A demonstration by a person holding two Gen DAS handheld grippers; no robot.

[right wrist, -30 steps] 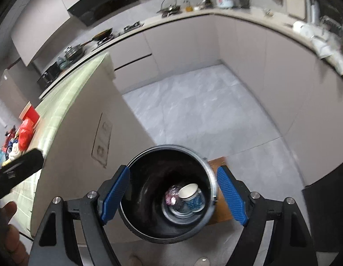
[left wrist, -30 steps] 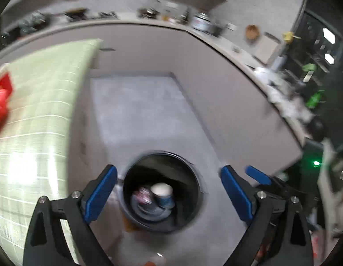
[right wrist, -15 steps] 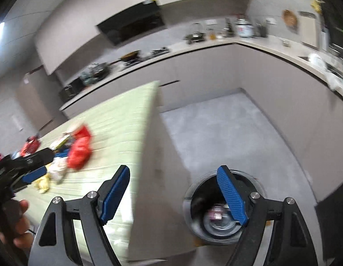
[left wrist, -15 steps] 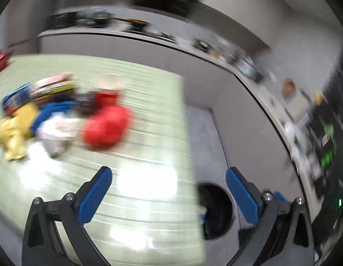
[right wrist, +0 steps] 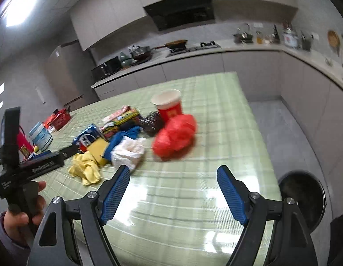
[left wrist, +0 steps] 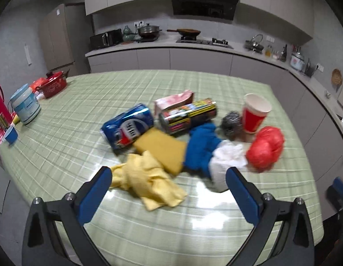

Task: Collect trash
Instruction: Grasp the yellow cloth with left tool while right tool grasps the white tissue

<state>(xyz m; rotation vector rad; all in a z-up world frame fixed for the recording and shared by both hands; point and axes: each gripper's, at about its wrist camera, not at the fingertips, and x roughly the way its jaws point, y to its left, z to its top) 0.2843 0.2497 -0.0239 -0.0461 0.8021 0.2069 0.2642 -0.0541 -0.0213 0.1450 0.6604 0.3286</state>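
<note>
Both views swung from bin (right wrist: 302,201) to table (left wrist: 87,93) clutter; each hand-held gripper wide, empty.

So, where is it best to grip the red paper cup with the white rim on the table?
Grip the red paper cup across its red wall, just below the white rim, coming from its far-right side with the right tongs. It stands upright, mouth up, with the steel scourer and red plastic bag crowding its near side.
</note>
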